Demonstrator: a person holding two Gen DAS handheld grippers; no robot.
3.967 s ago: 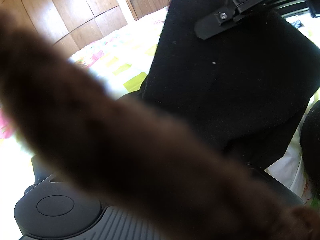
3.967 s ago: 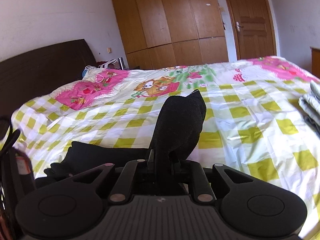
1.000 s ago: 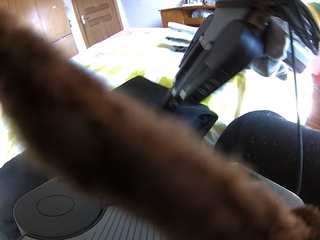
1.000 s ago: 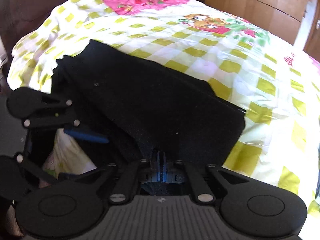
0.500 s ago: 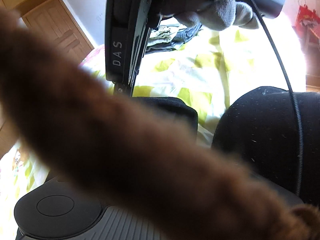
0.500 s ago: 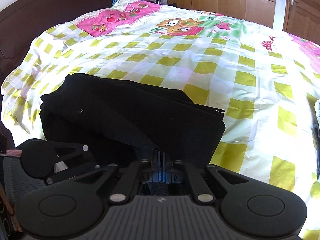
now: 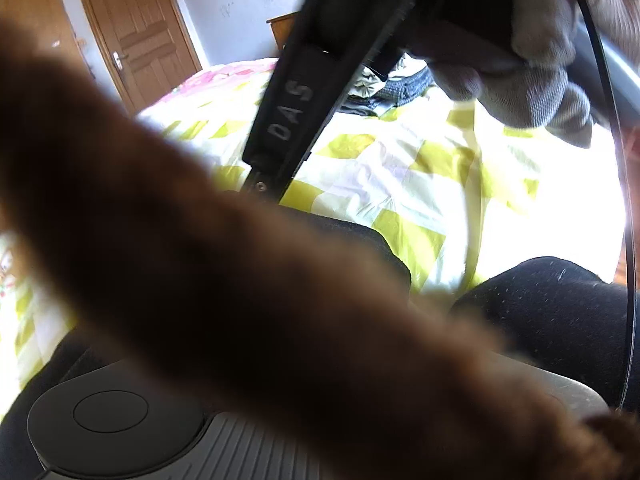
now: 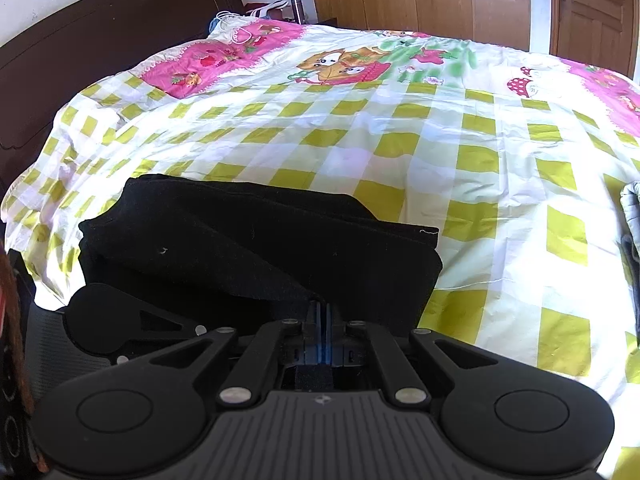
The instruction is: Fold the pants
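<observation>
Right wrist view, nearest first: the right gripper (image 8: pixel 319 312) sits at 6 o'clock, its blue pads pressed together with a strip of black cloth running down between them, so it is clenched on the near edge of the pants (image 8: pixel 260 240). At 8 o'clock, just beside it, part of the left gripper (image 8: pixel 120 316) shows as a black linkage arm lying over the near left part of the cloth; its fingertips are not visible here.

The pants are black and lie folded in a stack of layers on the near edge of the bed, spreading from 9 o'clock across to about 3 o'clock of the frame centre. A diagonal fold line runs from the upper left corner down toward the right gripper. The right edge of the stack is straight.

Beyond the pants, toward 12 o'clock, the bedspread (image 8: pixel 440 152) is white with yellow-green checks, then a pink cartoon band. A dark headboard (image 8: pixel 100 52) stands at 10 o'clock, a wooden wardrobe (image 8: pixel 420 4) at 12 to 1 o'clock. Grey fabric (image 8: pixel 632 216) peeks in at 3 o'clock.

Left wrist view: a blurred brown furry band (image 7: pixel 240 280) crosses the lens from 9 to 5 o'clock and hides the left fingers; cannot tell whether that claw is released or clenched. Behind it, a corner of black cloth at centre; at 4 o'clock a dark-clothed leg (image 7: pixel 552 312). At 12 to 1 o'clock a grey-gloved hand (image 7: pixel 532 60) holds the other tool's body.
</observation>
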